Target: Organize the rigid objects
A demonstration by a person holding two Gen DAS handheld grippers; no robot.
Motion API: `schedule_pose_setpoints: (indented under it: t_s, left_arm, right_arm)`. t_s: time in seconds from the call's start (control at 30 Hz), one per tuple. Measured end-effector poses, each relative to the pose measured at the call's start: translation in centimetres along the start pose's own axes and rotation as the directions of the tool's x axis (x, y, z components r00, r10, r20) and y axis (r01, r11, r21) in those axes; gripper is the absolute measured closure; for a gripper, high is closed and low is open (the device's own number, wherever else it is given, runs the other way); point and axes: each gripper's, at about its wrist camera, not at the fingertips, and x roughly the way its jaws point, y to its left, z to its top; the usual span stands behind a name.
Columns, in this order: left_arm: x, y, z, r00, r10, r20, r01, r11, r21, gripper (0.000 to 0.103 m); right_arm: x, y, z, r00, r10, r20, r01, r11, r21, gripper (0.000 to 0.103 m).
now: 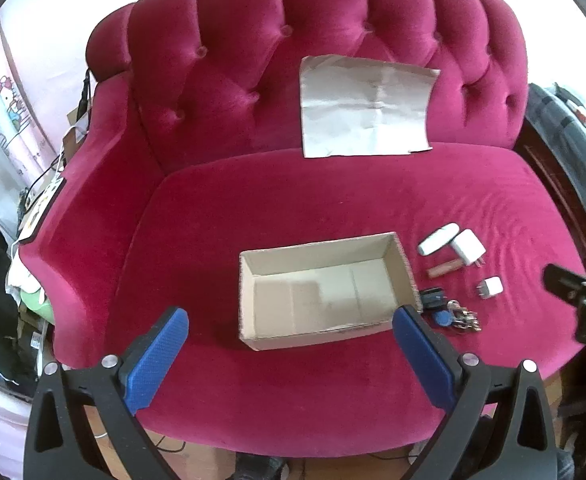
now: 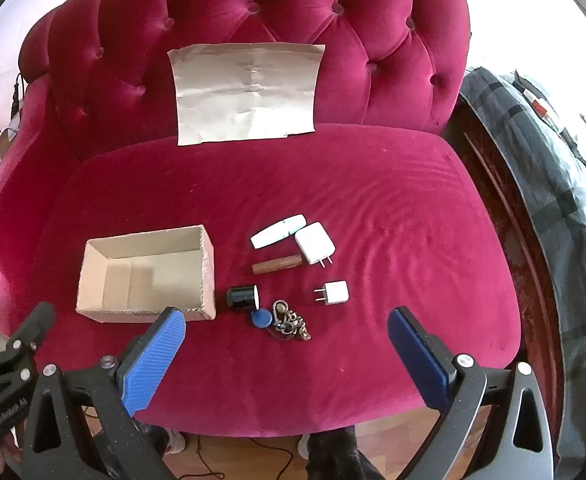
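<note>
Box sits open-topped on the sofa seat, long axis left to right, nothing inside. Just right lie two chargers, a brown stick and keys. Left gripper and right gripper hover with jaws spread wide, holding nothing.

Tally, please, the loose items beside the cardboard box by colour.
White: 3, the large charger, small charger and oblong case
Brown: 1, the stick
Black: 1, the cylinder
Blue-tagged key bunch: 1
Total: 6
</note>
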Motion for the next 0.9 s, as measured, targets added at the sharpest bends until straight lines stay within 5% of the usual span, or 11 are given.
schedule_pose_setpoints:
  t_s: [0.9]
  left_arm:
    - [15.2, 7.6, -1.5, 0.984, 0.091, -0.152, -0.101, 0.993, -0.058, 0.0]
  right_arm:
    - [12.2, -5.3, 2.7, 0.996, -0.068, -0.051, 0.073, 0.993, 0.095, 0.0]
